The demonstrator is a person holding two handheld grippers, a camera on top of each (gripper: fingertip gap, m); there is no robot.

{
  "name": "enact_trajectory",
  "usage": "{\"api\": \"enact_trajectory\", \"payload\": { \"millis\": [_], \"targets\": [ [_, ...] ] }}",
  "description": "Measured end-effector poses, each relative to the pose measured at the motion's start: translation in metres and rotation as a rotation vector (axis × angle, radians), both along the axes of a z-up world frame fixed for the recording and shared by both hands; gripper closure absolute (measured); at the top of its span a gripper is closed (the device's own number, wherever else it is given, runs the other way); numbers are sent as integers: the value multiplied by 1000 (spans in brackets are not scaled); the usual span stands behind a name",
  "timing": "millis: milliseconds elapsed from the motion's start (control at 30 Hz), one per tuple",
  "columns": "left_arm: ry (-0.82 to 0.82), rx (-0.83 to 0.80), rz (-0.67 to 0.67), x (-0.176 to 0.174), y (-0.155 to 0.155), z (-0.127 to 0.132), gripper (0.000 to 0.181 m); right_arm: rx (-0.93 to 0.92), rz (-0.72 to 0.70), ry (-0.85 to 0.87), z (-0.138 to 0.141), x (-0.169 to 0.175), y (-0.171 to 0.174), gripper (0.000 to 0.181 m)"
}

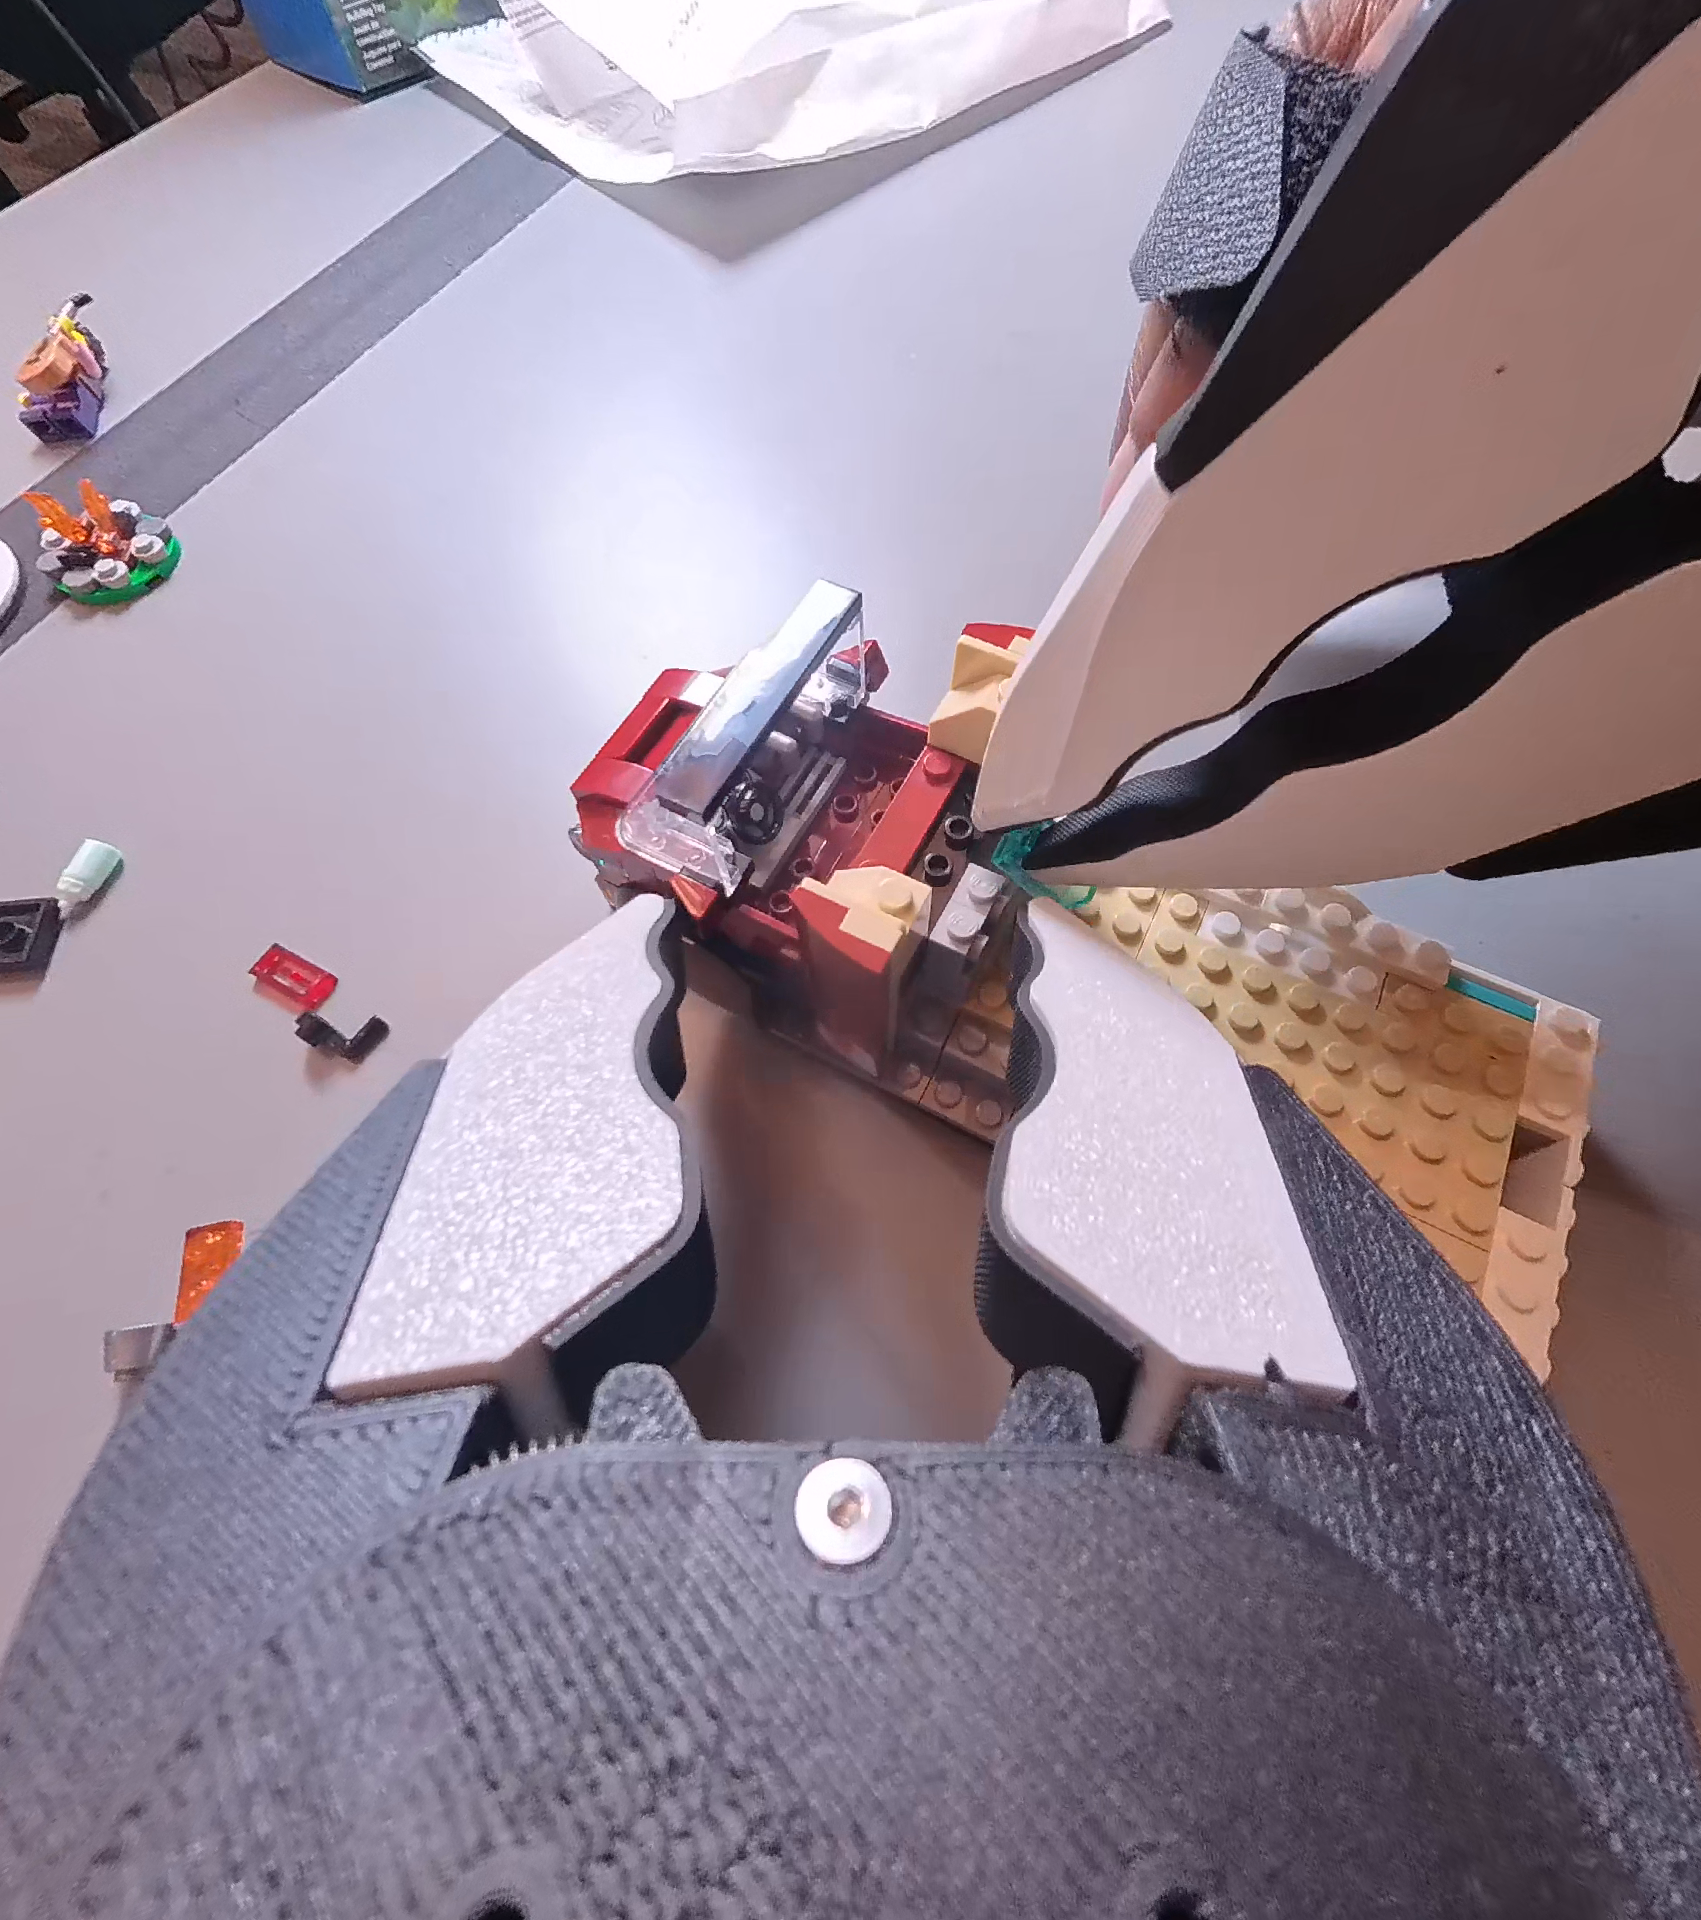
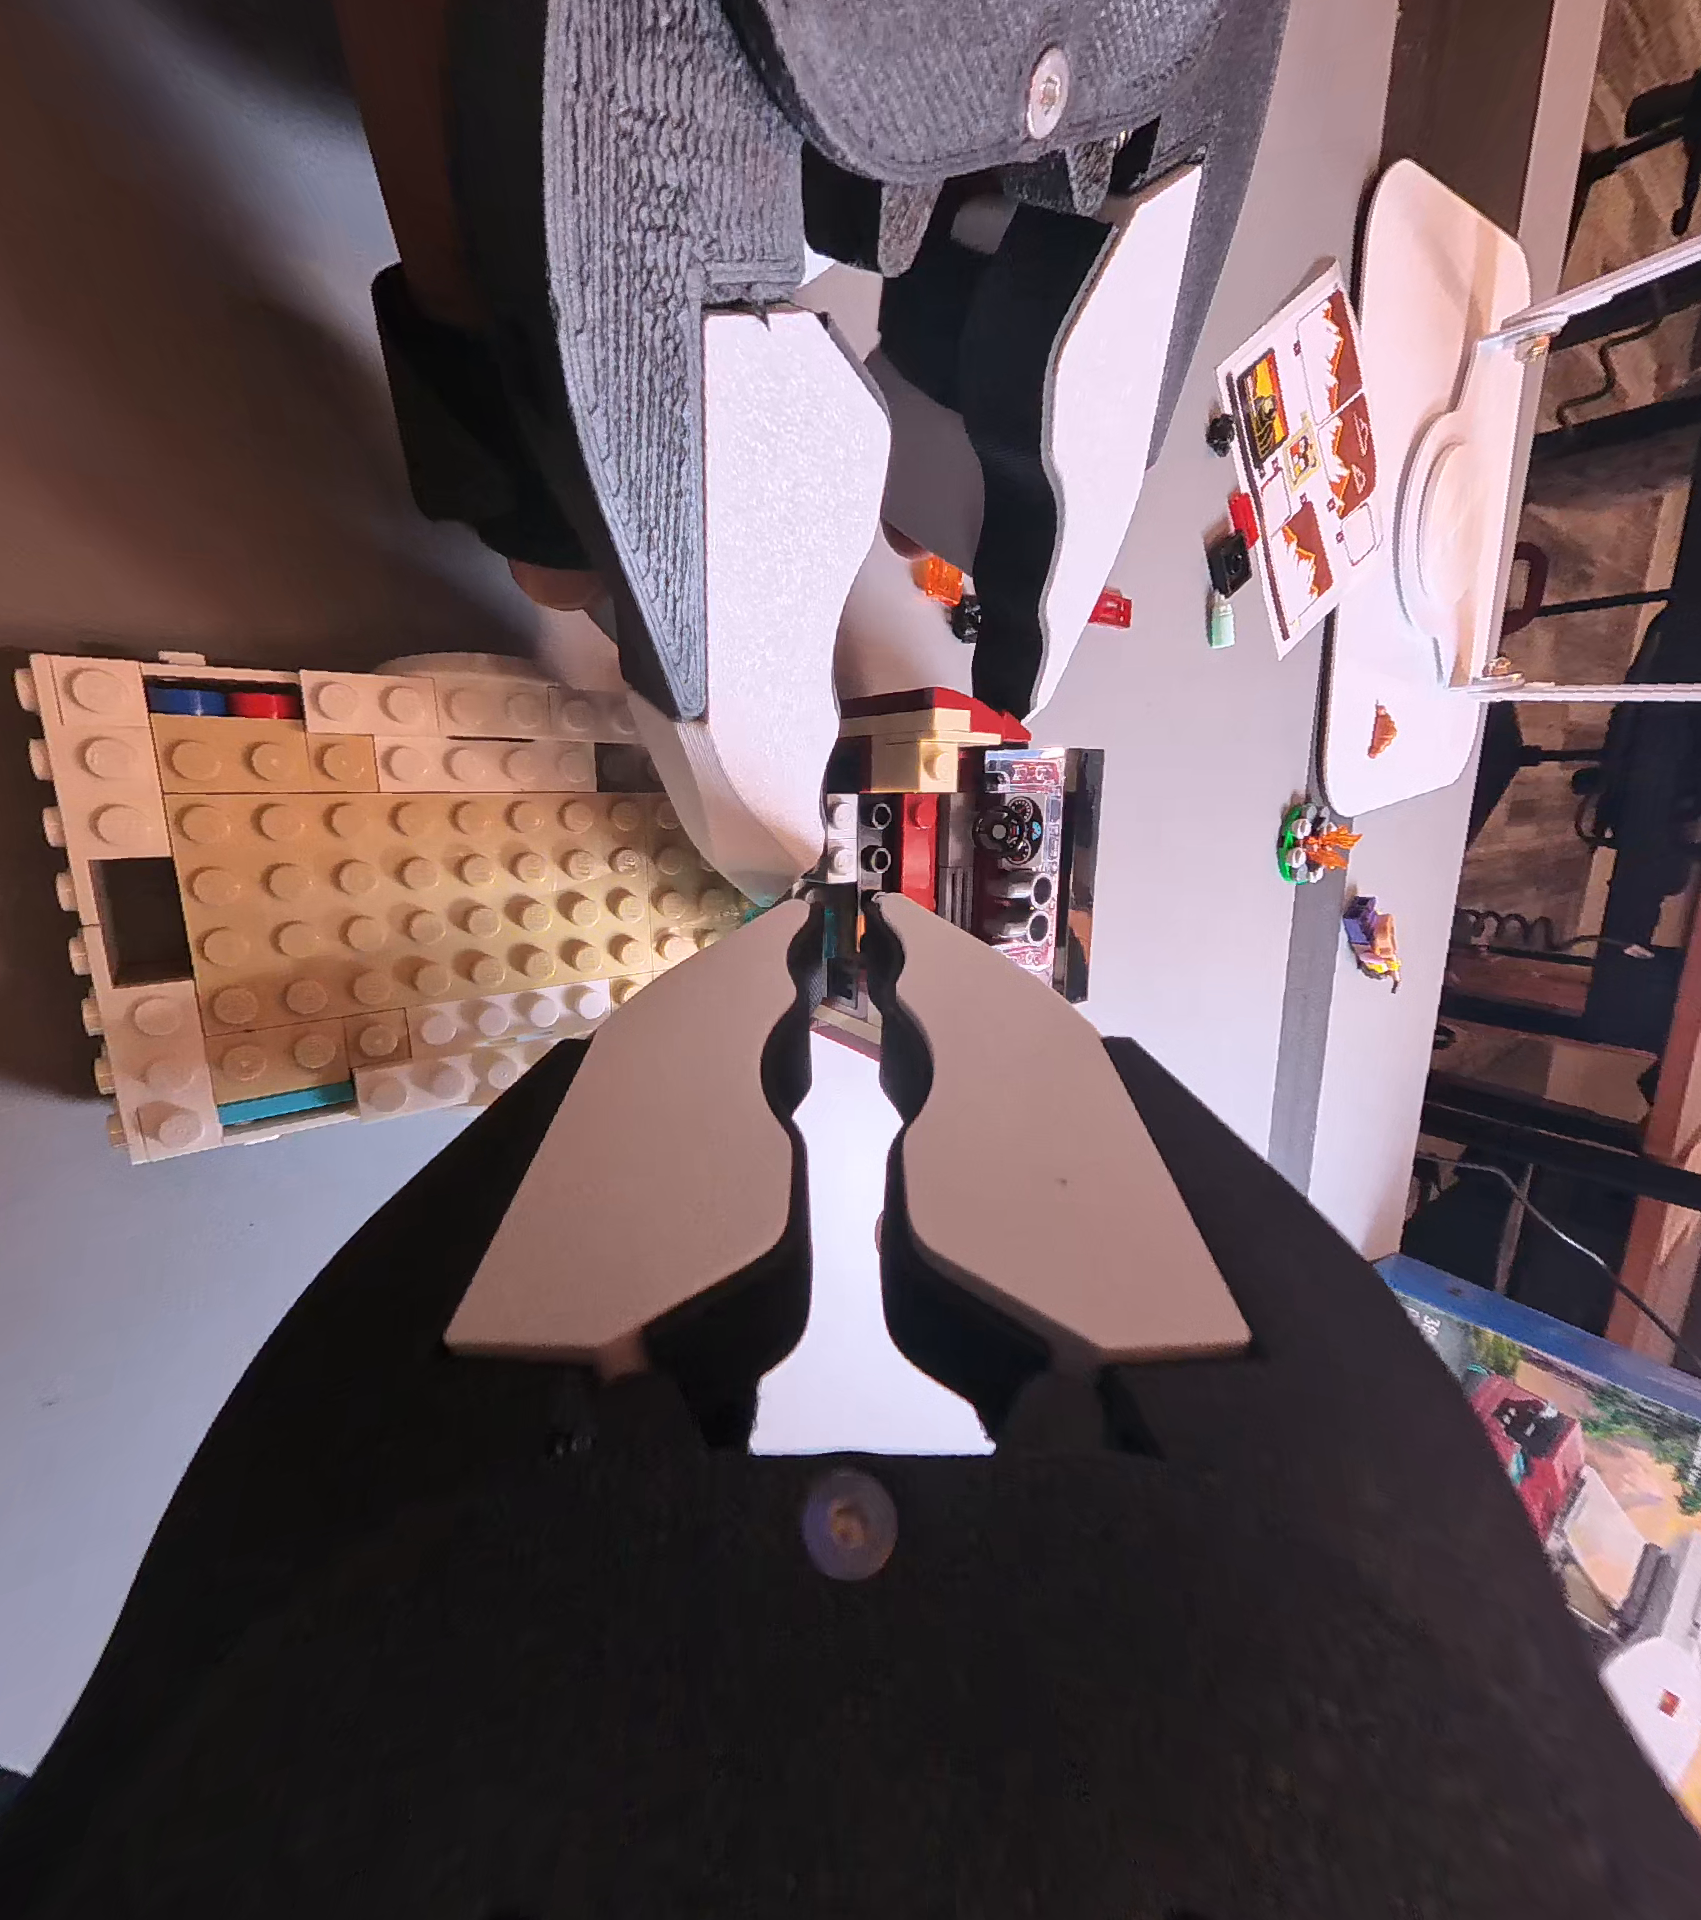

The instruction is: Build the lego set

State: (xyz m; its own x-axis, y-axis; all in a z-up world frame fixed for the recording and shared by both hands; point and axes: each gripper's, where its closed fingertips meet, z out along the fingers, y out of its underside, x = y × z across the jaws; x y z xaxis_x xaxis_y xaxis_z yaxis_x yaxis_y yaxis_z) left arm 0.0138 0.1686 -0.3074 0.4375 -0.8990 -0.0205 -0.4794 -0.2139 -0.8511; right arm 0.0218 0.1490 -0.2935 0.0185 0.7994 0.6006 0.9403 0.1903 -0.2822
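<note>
The lego model is a dark red truck cab (image 1: 640,729) with a clear windshield (image 1: 752,727), joined to a tan studded bed (image 1: 1345,1049). It lies on the grey table. My left gripper (image 1: 846,920) straddles the cab end, one fingertip (image 1: 654,925) against the red side, the other by the grey bricks, gripping it. My right gripper (image 1: 1007,842) comes in from the upper right, shut on a small teal piece (image 1: 1025,864) held at the cab's rear studs. In the right wrist view, my right gripper (image 2: 841,914) pinches the teal piece (image 2: 831,925) beside the cab (image 2: 919,831) and bed (image 2: 410,894); the left gripper (image 2: 898,790) reaches in from above.
On the left are a campfire build (image 1: 103,545), a purple minifigure (image 1: 61,379) and loose pieces: red (image 1: 293,977), black (image 1: 10,935), mint (image 1: 87,878), orange (image 1: 207,1268). A sticker sheet (image 2: 1308,457) lies beside a white tray (image 2: 1428,260). The set's box (image 2: 1635,1558) and a paper bag (image 1: 773,83) lie farther off. The grippers are tip to tip, or close to it.
</note>
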Motion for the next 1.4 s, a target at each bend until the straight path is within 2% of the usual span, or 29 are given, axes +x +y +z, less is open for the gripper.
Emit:
{"api": "enact_trajectory", "payload": {
  "millis": [367, 633, 733, 967, 1100, 1400],
  "targets": [
    [0, -2, -7, 0, -2, -1, 120, -31, -25, 80, 2, 1, -5, 177],
    [5, 0, -11, 0, -3, -2, 120, -35, -10, 58, -3, 3, -5, 180],
    [7, 1, -16, 0, -3, -2, 119, -16, 32, 45, 4, 0, -6, 180],
    [-1, 12, -17, 1, -2, 1, 115, 24, 221, -115, 4, -4, -4, 180],
    [3, 20, -2, 2, 1, 1, 112, 30, 299, -117, 5, -7, -4, 180],
    [16, 37, 42, 3, 6, 2, 105, 7, 303, -54, 5, -7, 1, 179]
  ]
}}
